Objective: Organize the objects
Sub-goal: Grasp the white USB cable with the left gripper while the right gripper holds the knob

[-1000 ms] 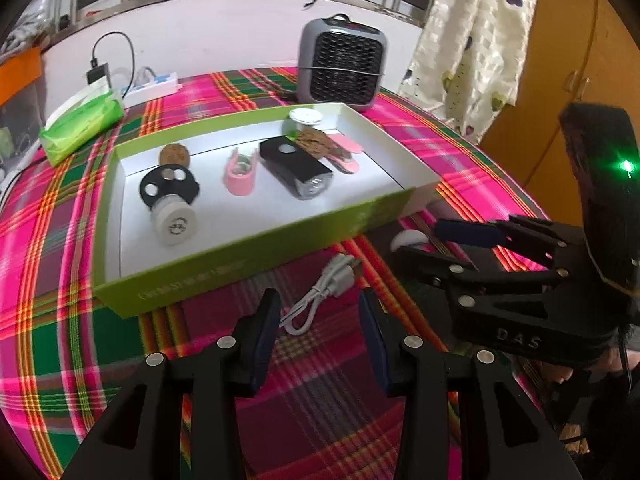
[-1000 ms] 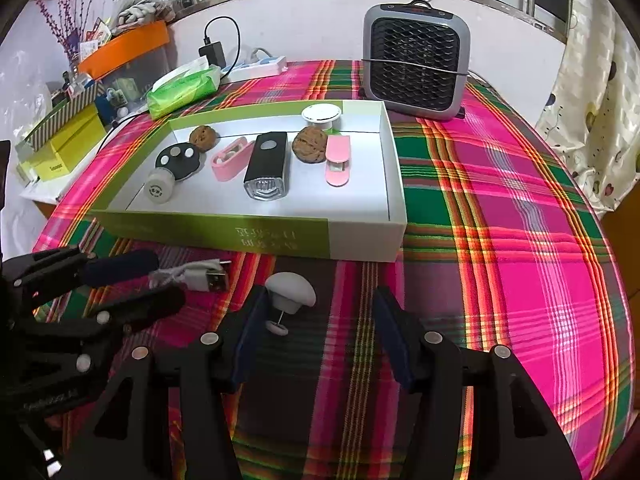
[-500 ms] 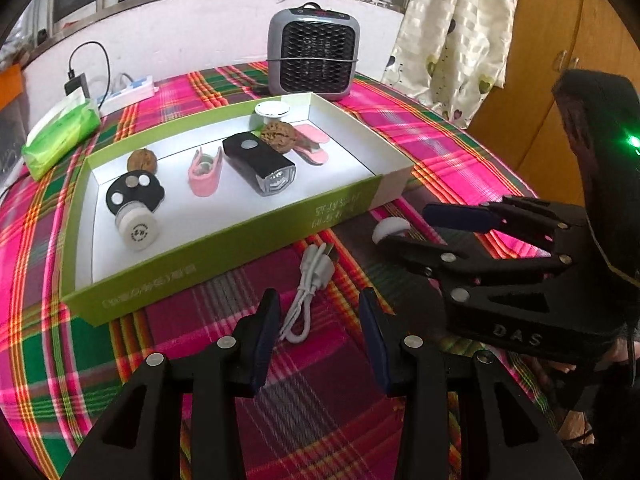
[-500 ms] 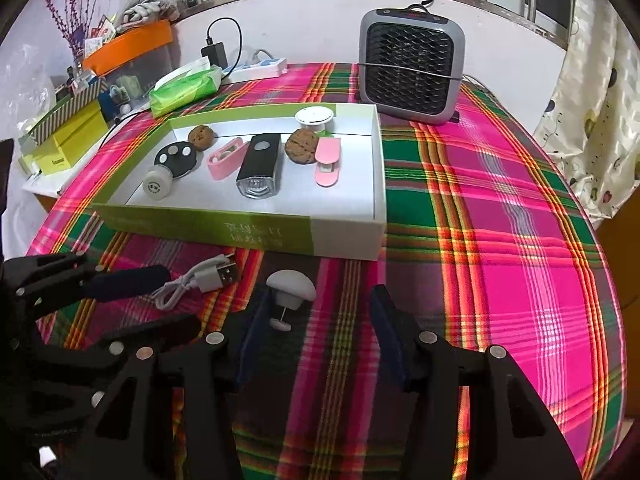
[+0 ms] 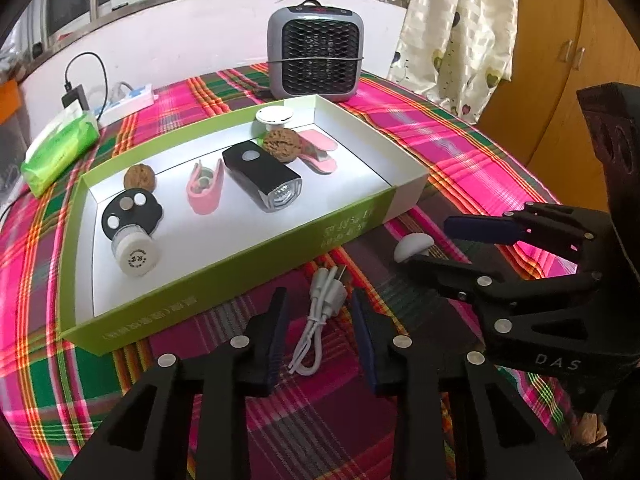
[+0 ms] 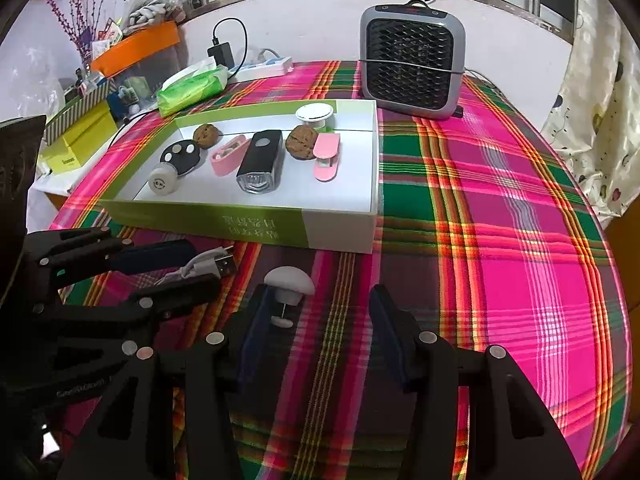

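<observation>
- My left gripper (image 5: 320, 332) hangs low over the plaid tablecloth (image 6: 500, 240), jaws spread wide and gripping nothing; the coiled white USB cable (image 5: 320, 320) lies on the cloth between its fingers, with space on either side.
- My right gripper (image 6: 316, 332) is also wide open and empty. The white mushroom-shaped knob (image 6: 286, 286) lies on its side just beside the left finger; I cannot tell whether they touch.
- Beyond both, the green-and-white box tray (image 6: 336, 228) holds a black bike light (image 6: 258, 164), two walnuts, a pink clip (image 6: 326, 156), a pink case (image 5: 204, 190), a black key fob (image 5: 130, 212) and a small white-capped bottle (image 5: 134, 252).
- A grey fan heater (image 6: 412, 68) stands behind the tray.
</observation>
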A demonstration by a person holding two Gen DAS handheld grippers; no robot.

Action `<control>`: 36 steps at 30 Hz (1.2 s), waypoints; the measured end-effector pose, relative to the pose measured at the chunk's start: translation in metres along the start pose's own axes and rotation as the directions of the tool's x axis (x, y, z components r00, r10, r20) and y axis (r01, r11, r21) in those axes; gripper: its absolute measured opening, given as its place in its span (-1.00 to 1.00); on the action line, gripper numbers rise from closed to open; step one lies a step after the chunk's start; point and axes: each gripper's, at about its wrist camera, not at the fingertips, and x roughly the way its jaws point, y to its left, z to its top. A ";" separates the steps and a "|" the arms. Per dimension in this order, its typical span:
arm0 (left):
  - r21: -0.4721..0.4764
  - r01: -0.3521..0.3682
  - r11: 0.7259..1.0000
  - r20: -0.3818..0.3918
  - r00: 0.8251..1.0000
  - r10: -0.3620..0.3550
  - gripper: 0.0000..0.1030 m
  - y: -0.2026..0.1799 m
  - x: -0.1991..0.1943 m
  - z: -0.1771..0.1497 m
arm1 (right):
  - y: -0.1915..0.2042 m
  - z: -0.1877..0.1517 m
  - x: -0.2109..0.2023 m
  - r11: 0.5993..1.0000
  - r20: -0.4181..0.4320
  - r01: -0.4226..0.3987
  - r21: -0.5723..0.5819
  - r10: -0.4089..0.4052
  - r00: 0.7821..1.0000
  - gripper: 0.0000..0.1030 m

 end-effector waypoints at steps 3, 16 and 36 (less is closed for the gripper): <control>0.012 -0.011 1.000 -0.001 1.000 0.011 -0.45 -0.002 0.001 0.001 | -0.001 0.000 -0.002 1.000 -0.001 0.006 -0.003 -0.006 1.000 0.00; 0.008 -0.033 0.999 0.011 0.999 0.033 -0.66 -0.001 0.002 0.001 | -0.003 -0.003 -0.009 1.000 0.014 -0.004 0.007 0.004 1.000 0.00; -0.072 -0.029 0.997 0.021 0.999 0.031 -0.66 0.011 -0.005 -0.007 | 0.001 -0.002 0.002 0.999 0.009 0.029 0.032 -0.029 1.000 -0.26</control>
